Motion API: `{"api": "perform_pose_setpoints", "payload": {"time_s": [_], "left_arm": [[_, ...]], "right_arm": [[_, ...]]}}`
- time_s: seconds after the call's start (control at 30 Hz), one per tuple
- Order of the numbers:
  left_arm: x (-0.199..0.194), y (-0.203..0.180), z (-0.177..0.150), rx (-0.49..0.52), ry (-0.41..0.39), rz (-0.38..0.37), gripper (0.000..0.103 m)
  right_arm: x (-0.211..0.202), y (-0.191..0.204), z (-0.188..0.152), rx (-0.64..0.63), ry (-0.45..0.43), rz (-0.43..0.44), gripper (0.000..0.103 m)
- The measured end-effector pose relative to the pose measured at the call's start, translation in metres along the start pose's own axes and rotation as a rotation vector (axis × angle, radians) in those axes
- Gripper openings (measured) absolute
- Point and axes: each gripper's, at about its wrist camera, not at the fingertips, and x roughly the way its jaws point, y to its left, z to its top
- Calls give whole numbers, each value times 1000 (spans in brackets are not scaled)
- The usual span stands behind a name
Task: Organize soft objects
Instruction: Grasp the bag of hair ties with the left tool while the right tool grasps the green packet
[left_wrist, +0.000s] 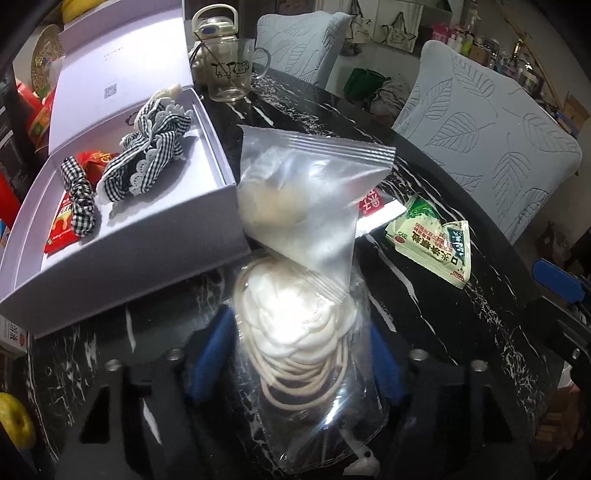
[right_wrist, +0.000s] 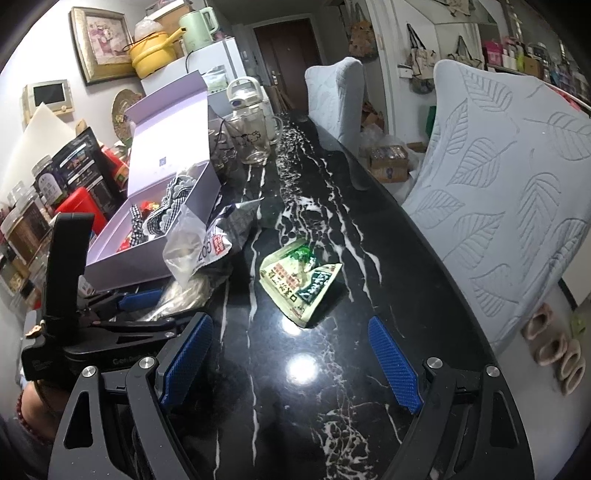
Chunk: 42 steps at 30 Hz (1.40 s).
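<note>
My left claw (left_wrist: 295, 354) sits low over the black marbled table (left_wrist: 461, 306), its blue pads on either side of a clear zip bag (left_wrist: 306, 332) stuffed with cream hair ties. The left pad (left_wrist: 214, 350) lies against the bag's side, and the right pad (left_wrist: 384, 362) shows through the plastic at the other edge, so I read this claw as clenched on the bag. The bag's upper part, with the zip strip, stands up and leans toward the open lilac box (left_wrist: 122, 236) just to its left. Inside the box lie a large gingham scrunchie with a lace trim (left_wrist: 147, 155), a smaller gingham scrunchie (left_wrist: 79, 203) and red packets (left_wrist: 62, 229).

My right claw (right_wrist: 291, 362) hangs released over bare table, nothing between its wide-set pads. Ahead of it lies a green and white snack packet (right_wrist: 299, 280), apart from both pads. From this side I see the left claw (right_wrist: 147, 306) at the bag beside the box. A glass mug (left_wrist: 229, 70) stands farther back on the table.
</note>
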Motion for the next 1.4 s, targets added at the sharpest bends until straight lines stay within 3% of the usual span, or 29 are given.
{"api": "perform_pose_setpoints", "payload": {"time_s": [0.23,0.43,0.63,0.77,1.27,1.4], "left_arm": [[-22,5,-8,-8,-13,-67,57],[-58,4,-10,3,-87,-108,57],[-86,7,-2,-3,-162,-112,57],[-91,11,4,-9,-190,-89,57],[-79,22,1,-52,-137,-80,57],[-75,22,0,-54,-120,-84,57]], "right_arm": [[7,3,5,-19,9,12,87],[18,5,11,-39,30,21,87],[36,5,22,-58,62,32,87],[49,5,31,-83,79,-7,87],[93,14,41,-251,154,-36,87],[96,16,32,-292,171,-69,74]]}}
